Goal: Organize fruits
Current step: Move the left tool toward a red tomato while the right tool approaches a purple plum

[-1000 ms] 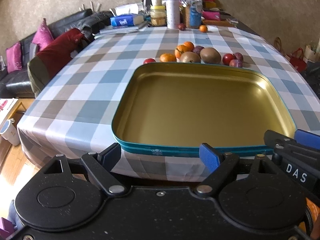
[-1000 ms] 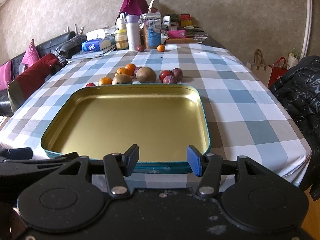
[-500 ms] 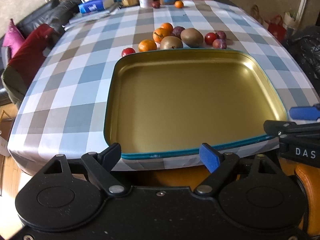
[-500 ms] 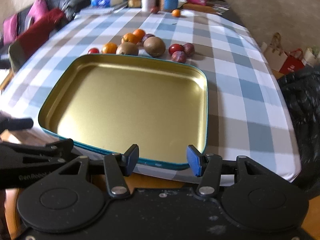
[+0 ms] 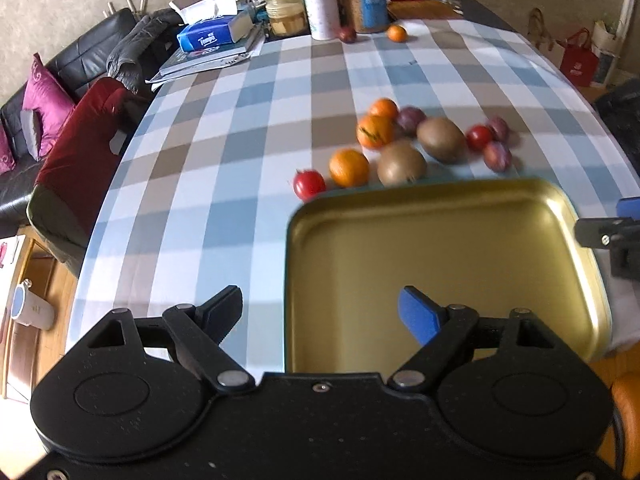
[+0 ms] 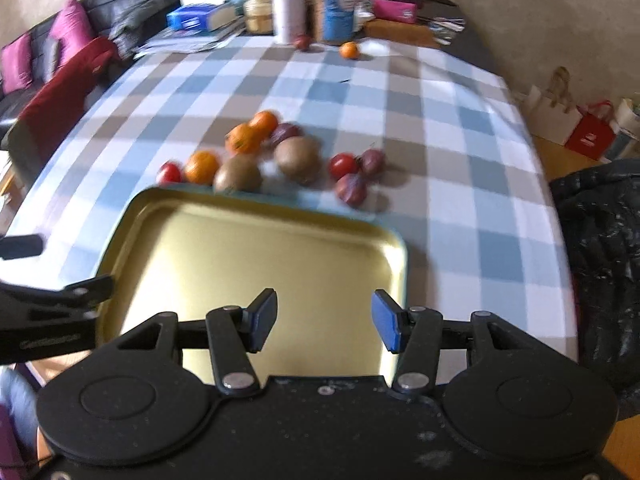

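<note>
An empty gold tray (image 5: 440,264) with a teal rim lies on the checked tablecloth; it also shows in the right wrist view (image 6: 256,264). Behind it lies a cluster of fruit: oranges (image 5: 349,167), two kiwis (image 5: 441,139), red tomatoes (image 5: 309,184) and purple plums (image 5: 497,156). The same cluster shows in the right wrist view, with a kiwi (image 6: 298,159) in its middle. My left gripper (image 5: 320,312) is open and empty over the tray's left edge. My right gripper (image 6: 324,320) is open and empty over the tray's near right part.
Bottles, jars, a blue tissue box (image 5: 208,36) and books crowd the far end of the table, with a lone orange (image 5: 397,33) there. A black sofa with pink cushions (image 5: 44,108) stands left. A black jacket (image 6: 600,248) and shopping bags lie right.
Both grippers have moved forward and up over the tray toward the fruit. The left one has swung to the left, so the tray now sits at the right of its view.
</note>
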A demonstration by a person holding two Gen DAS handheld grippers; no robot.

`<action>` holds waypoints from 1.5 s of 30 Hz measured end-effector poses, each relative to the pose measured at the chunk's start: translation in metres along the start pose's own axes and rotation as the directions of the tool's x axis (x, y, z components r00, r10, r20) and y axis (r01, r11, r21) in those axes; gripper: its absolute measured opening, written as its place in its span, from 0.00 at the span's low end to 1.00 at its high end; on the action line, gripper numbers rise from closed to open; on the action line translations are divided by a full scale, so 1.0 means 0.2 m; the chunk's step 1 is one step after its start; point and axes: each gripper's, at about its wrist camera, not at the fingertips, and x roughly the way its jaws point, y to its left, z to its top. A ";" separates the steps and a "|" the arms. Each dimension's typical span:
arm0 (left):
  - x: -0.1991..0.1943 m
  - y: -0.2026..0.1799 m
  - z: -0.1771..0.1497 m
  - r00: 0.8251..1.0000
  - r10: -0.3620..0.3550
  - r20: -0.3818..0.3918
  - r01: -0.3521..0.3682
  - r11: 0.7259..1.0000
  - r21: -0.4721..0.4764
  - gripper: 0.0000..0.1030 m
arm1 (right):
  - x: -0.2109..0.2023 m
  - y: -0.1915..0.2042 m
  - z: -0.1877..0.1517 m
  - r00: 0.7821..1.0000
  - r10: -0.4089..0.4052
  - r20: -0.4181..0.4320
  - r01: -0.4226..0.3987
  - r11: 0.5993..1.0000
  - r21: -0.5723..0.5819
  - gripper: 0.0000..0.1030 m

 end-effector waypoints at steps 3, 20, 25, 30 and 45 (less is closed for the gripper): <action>0.06 0.04 0.10 1.000 -0.007 -0.014 0.007 0.999 -0.037 0.84 | 0.07 -0.05 0.11 1.000 -0.028 -0.006 0.028 0.999 0.045 0.52; 0.41 0.12 0.32 1.000 0.022 -0.020 -0.023 0.997 -0.077 0.84 | 0.41 -0.21 0.35 0.995 -0.073 -0.069 0.083 0.985 0.153 0.52; 0.45 0.10 0.34 1.000 0.016 -0.007 -0.017 0.998 -0.055 0.84 | 0.48 -0.25 0.38 0.998 -0.007 -0.068 0.021 0.978 0.206 0.50; 0.50 0.09 0.36 1.000 0.016 0.008 -0.016 0.999 -0.034 0.84 | 0.53 -0.27 0.42 0.997 -0.042 -0.069 0.057 0.968 0.245 0.49; 0.63 0.10 0.35 1.000 0.022 -0.001 -0.022 0.999 -0.039 0.83 | 0.70 -0.29 0.47 0.999 -0.025 -0.048 0.036 0.972 0.233 0.40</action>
